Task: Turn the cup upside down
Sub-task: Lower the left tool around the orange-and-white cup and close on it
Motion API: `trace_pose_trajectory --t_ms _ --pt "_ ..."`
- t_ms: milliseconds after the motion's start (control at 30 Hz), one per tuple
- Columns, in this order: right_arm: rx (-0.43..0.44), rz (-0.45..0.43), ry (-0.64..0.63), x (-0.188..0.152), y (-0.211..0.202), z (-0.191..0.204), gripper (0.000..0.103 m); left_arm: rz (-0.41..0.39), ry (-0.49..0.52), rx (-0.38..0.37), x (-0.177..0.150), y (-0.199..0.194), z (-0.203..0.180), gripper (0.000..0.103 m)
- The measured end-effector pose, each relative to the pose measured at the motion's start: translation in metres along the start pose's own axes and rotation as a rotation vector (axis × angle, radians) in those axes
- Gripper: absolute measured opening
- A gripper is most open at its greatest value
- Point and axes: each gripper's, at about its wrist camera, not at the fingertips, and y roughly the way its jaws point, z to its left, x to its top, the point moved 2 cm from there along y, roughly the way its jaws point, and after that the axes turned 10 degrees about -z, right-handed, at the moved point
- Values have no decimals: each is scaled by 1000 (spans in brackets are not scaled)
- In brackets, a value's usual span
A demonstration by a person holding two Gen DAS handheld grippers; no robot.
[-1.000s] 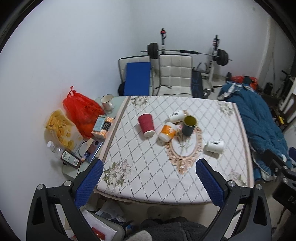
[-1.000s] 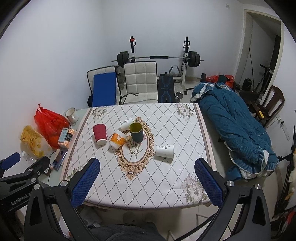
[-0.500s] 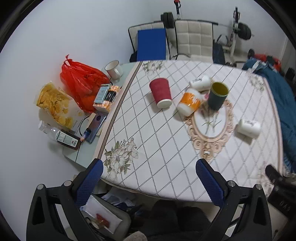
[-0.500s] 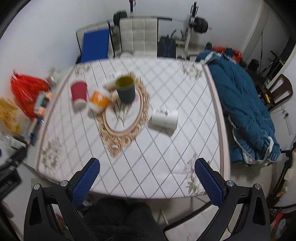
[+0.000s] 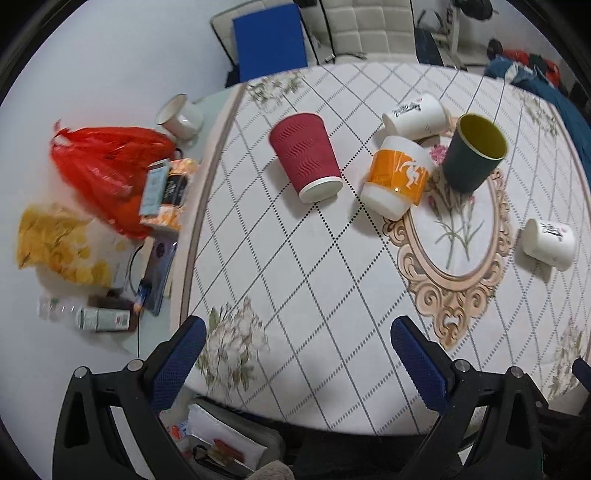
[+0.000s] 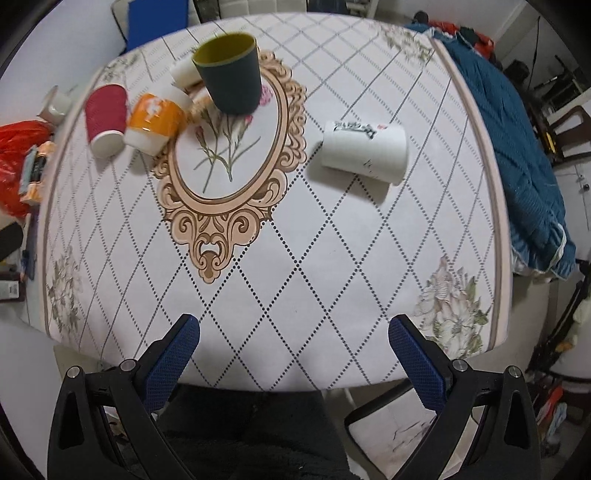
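Observation:
A dark green cup (image 5: 474, 152) with a yellow inside stands upright, mouth up, on the oval medallion of the tablecloth; it also shows in the right wrist view (image 6: 229, 74). A red paper cup (image 5: 306, 156) (image 6: 105, 117) and an orange-banded cup (image 5: 397, 176) (image 6: 154, 117) stand mouth down to its left. A white cup (image 5: 413, 115) lies behind them and another white cup (image 5: 549, 243) (image 6: 364, 151) lies on its side to the right. My left gripper (image 5: 297, 352) and right gripper (image 6: 293, 349) are open and empty above the table's near edge.
The table (image 6: 332, 258) has a white diamond-pattern cloth. Left of it are a red bag (image 5: 105, 168), a snack bag (image 5: 55, 242), a phone (image 5: 157, 271), a bottle (image 5: 88, 317) and a white mug (image 5: 181, 116). A blue quilt (image 6: 517, 147) lies at the right. Chairs (image 5: 364, 29) stand behind.
Both grippers have moved forward and tilted down over the table, so the cups look larger and closer. Nothing on the table has moved. Both grippers stay open.

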Motion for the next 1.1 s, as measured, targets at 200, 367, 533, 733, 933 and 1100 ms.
trace_pose_trajectory --t_ms 200,367,533,733,933,1100 --pt "-28 55 37 23 37 6 103 31 73 -10 37 43 -9 103" --pt "-55 79 44 43 59 15 103 7 190 -30 78 65 -28 103" --pt "-81 98 53 63 73 24 103 -17 325 -75 114 78 -54 103" --pt "-110 116 69 81 82 29 103 13 467 -131 132 98 -85 103" --pt "-135 127 79 92 85 33 103 69 534 -158 132 121 -107 103" --pt "-155 128 81 97 82 32 103 97 552 -185 127 134 -122 102"
